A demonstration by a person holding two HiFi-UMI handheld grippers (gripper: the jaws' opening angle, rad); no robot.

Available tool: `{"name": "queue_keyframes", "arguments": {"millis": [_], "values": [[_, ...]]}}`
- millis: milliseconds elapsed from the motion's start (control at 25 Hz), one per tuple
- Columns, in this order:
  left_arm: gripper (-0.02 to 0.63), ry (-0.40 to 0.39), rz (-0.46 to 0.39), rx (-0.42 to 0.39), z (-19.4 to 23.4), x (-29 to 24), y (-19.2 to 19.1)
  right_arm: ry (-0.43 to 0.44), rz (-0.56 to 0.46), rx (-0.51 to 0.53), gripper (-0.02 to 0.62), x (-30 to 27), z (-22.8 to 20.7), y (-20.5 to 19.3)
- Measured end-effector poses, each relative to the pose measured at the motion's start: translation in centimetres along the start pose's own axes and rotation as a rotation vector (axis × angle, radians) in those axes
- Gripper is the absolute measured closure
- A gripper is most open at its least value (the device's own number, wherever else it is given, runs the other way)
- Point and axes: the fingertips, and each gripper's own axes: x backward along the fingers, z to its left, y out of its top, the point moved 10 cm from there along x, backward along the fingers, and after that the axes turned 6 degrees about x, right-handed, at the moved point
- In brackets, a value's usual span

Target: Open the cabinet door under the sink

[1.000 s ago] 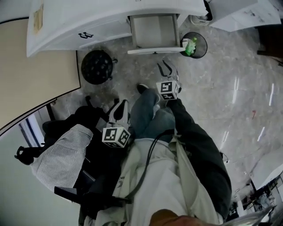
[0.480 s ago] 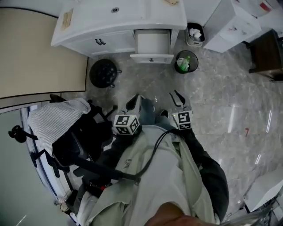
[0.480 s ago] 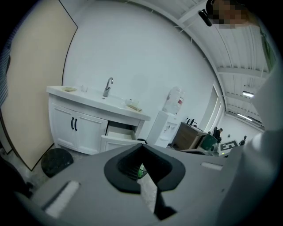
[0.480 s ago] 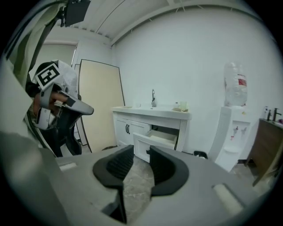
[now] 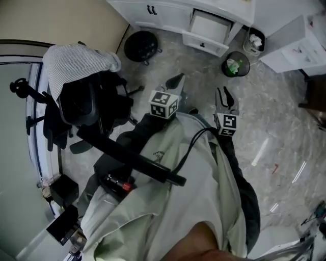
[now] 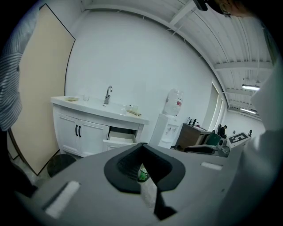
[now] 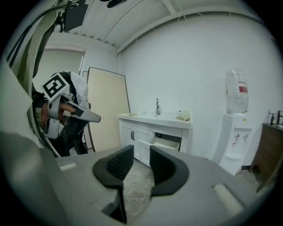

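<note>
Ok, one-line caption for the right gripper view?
Right gripper, jaws apart and empty, faces the white sink cabinet: double doors shut, one white drawer pulled open.

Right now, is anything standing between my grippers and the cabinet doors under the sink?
Yes: a low round black object sits on the floor just in front of the cabinet doors. The open drawer juts out beside them.

A striped shirt drapes over a black office chair. On the marbled floor, a round black object sits left of an open drawer. A wire bin holding a green bottle stands right of the drawer. A water dispenser stands against the white wall.
</note>
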Motion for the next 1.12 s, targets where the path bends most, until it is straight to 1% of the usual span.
{"name": "queue_keyframes", "arguments": {"millis": [240, 440, 520, 640, 840, 960, 1120], "values": [[0.598, 0.038, -0.017, 0.01, 0.2, 2.3, -0.8, 0.054, 0.002, 0.008, 0.477, 0.3, 1.4, -0.1], [0.598, 0.033, -0.045, 0.015, 0.9, 2.2, -0.1, 0.083, 0.015, 0.034, 0.479, -0.5, 1.9, 0.2], [0.598, 0.021, -0.039, 0.017, 1.1, 1.7, 0.3, 0.077, 0.015, 0.038, 0.479, -0.6, 1.8, 0.7], [0.598, -0.018, -0.021, 0.003, 1.4, 0.5, 1.0, 0.057, 0.017, 0.034, 0.479, -0.7, 1.7, 1.1], [0.599, -0.09, 0.01, -0.015, 2.1, -1.8, 1.7, -0.005, 0.038, 0.017, 0.48, -1.4, 1.1, 0.9], [0.598, -0.114, 0.026, -0.024, 2.4, -2.7, 2.2, -0.028, 0.049, -0.003, 0.48, -1.9, 0.8, 0.9], [0.598, -0.132, 0.037, -0.028, 3.1, -3.8, 3.1, -0.036, 0.056, -0.003, 0.48, -2.7, 0.8, 1.3]]}}
